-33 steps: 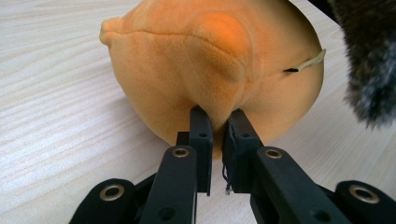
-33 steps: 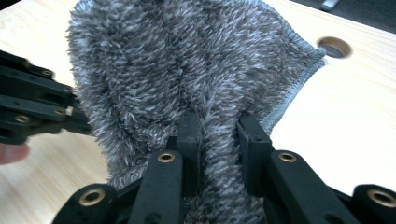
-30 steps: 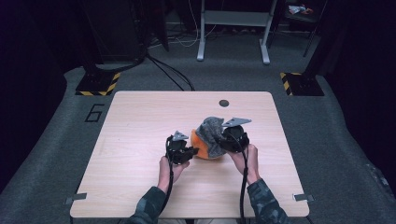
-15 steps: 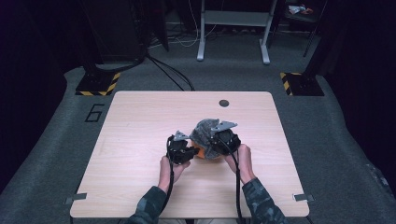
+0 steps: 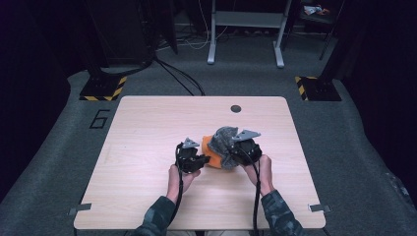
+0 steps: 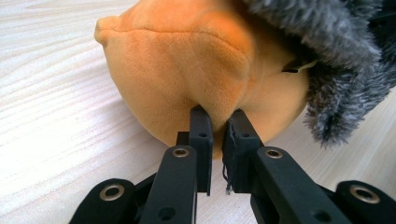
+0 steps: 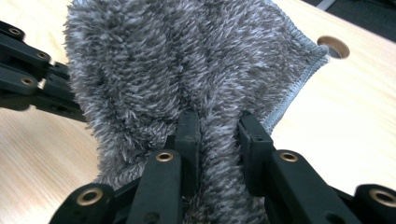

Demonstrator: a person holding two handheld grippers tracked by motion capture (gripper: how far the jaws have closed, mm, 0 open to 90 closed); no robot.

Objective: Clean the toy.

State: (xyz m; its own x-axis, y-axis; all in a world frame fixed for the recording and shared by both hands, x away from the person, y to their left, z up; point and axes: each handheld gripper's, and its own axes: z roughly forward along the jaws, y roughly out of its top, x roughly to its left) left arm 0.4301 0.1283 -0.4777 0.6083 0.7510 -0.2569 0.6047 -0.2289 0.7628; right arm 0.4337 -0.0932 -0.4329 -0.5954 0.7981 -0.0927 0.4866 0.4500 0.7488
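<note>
Left gripper view shows the left gripper point(image 6: 217, 116) pinched shut on the near seam of the orange plush ball point(image 6: 187, 65), over whose far side the grey fluffy cloth point(image 7: 187, 60), clamped in the right gripper point(image 7: 219, 123), is draped mid-table point(image 5: 147, 123).

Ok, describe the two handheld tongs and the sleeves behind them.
Both the left tongs and the right tongs are black, each with a grey three-cornered plate on top and a black cable trailing back. The jaws are black linkages with brass-coloured rivets. The sleeves are dark camouflage.
</note>
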